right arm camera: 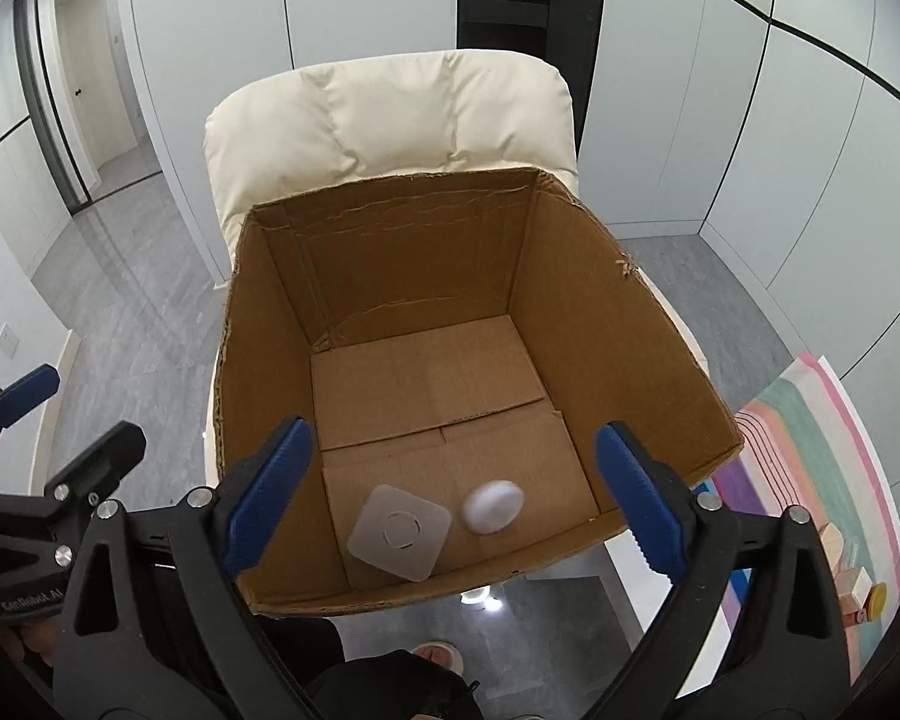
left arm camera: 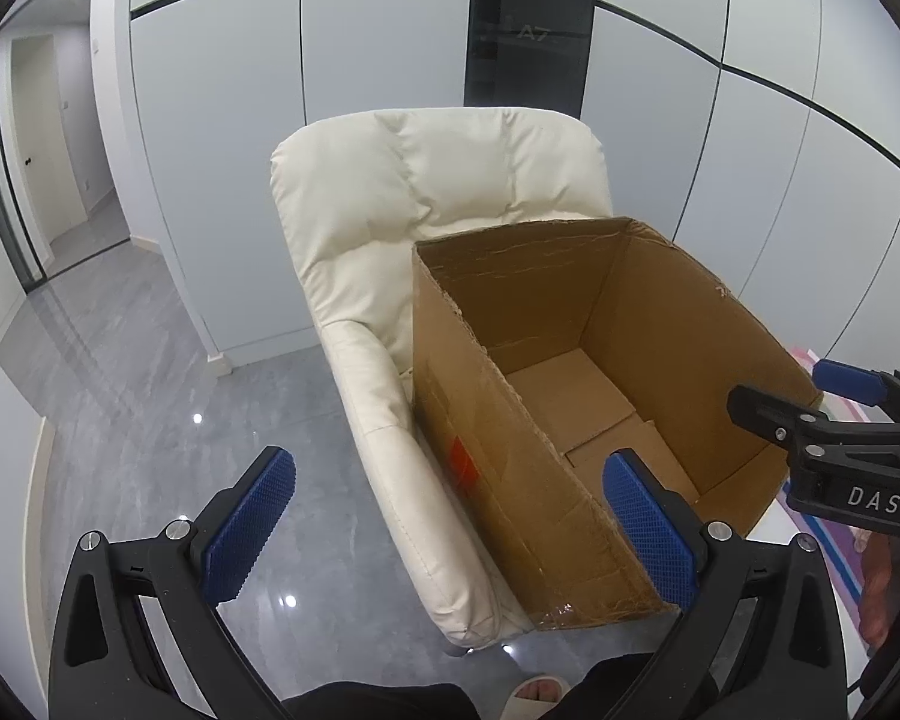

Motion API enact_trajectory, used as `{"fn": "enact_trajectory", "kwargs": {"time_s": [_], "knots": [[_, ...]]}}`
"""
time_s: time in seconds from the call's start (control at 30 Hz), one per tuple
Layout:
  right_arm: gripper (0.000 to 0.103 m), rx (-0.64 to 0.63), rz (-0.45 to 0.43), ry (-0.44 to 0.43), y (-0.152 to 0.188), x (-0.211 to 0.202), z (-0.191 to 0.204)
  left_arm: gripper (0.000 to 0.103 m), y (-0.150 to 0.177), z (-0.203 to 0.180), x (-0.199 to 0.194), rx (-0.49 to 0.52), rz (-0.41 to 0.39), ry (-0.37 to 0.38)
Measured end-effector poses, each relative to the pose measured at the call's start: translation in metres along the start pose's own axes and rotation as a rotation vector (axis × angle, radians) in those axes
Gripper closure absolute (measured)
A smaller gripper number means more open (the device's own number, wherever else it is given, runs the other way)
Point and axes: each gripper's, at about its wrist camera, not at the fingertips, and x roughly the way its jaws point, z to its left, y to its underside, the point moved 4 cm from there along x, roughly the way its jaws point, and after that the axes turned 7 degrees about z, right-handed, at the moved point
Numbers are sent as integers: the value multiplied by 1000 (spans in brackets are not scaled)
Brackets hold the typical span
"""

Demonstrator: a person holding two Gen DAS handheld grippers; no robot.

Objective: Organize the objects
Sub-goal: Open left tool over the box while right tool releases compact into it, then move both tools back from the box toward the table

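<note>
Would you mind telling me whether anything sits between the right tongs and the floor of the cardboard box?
Nothing visible blocks them. The right tongs stand open above the cardboard box, whose top is open; only a white egg-shaped object and a square translucent lid show inside.

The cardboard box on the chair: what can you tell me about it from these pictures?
The cardboard box is plain brown corrugated card, open at the top with rough, torn upper edges and tape traces on its walls. It sits on the seat of a cream padded chair. A red mark shows on one outer side in the left view. Its floor is made of folded flaps. On it, near the front wall, lie a square translucent lid and a blurred white egg-shaped object.
</note>
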Motion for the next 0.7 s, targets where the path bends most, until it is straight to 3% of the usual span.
{"fn": "enact_trajectory", "kwargs": {"time_s": [0.07,0.7], "knots": [[0,8,2,7,1,-1,-3,0,0,0,1,-4,4,0],[0,82,10,48,19,-12,-57,0,-6,-44,7,17,14,41]]}}
